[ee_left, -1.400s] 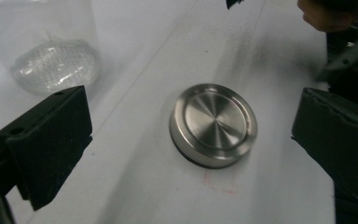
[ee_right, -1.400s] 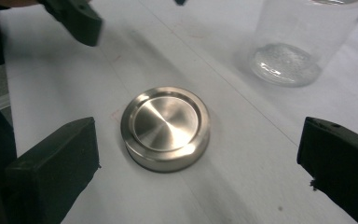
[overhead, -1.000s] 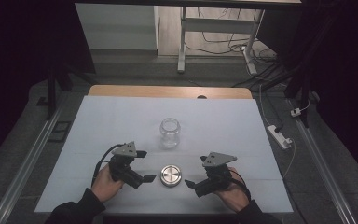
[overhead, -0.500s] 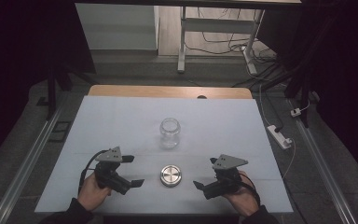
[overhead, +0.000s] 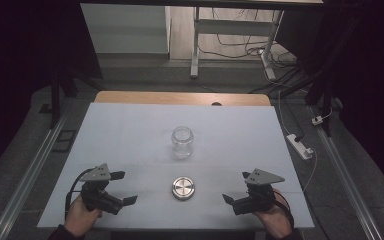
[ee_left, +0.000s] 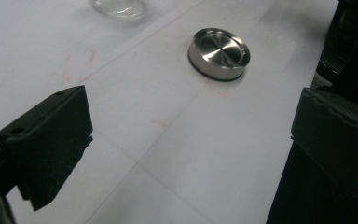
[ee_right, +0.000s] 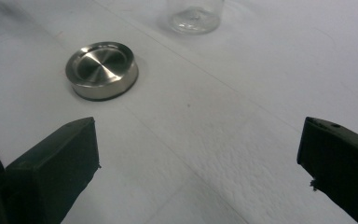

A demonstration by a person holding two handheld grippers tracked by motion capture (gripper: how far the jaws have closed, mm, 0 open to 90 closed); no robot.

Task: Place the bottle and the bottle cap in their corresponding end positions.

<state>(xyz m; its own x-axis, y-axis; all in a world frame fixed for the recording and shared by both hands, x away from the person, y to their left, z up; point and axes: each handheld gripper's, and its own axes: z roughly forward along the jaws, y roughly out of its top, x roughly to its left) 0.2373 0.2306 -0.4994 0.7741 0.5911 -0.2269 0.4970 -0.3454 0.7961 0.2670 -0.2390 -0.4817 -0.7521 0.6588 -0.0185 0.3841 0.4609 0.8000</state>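
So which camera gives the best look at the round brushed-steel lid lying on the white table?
The right gripper view: the round brushed-steel lid shows large, whole and sharp, with its recessed top and dark lower edge. The left gripper view shows it whole too, slightly smaller. The high view shows it small, from above.

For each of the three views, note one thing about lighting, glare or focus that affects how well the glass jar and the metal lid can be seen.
High view: table evenly lit, surroundings dark; glass jar pale and low in contrast. Left gripper view: metal lid sharp with soft glare, near jaws blurred and dark. Right gripper view: the lid shows a brushed sheen, the jar base is cut off at the top edge.
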